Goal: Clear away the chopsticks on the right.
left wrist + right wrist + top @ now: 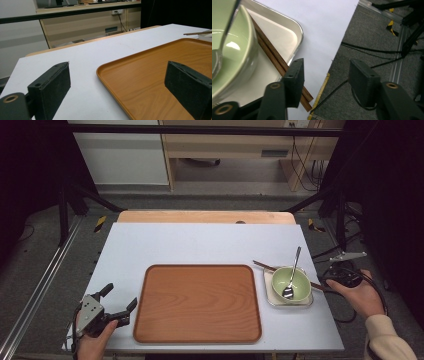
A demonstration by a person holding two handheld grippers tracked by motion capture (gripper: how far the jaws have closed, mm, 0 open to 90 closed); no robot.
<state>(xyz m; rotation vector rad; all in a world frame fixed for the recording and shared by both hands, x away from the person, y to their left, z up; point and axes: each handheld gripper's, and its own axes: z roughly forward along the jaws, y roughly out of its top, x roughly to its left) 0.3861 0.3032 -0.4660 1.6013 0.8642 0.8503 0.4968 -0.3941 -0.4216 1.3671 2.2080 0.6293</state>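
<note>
left gripper (118, 299): wide, empty | right gripper (325, 75): apart, empty, beside chopsticks (277, 61) | writing: none legible

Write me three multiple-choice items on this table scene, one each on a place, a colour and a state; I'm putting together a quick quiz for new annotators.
1. Where does the spoon rest?
A. On the wooden tray
B. In the bowl
C. On the bare table

2. What colour is the bowl?
A. Pale green
B. Red
C. Black

3. How does the left gripper stand?
A. Shut on the tray's rim
B. Shut on the chopsticks
C. Open, with nothing between its jaws

Answers:
1. B, since the spoon's head lies inside the bowl and its handle leans out over the rim.
2. A, as the bowl shows pale green in the high view and the right gripper view.
3. C, because its jaws stand wide apart over the near left corner of the wooden tray, gripping nothing.
</note>
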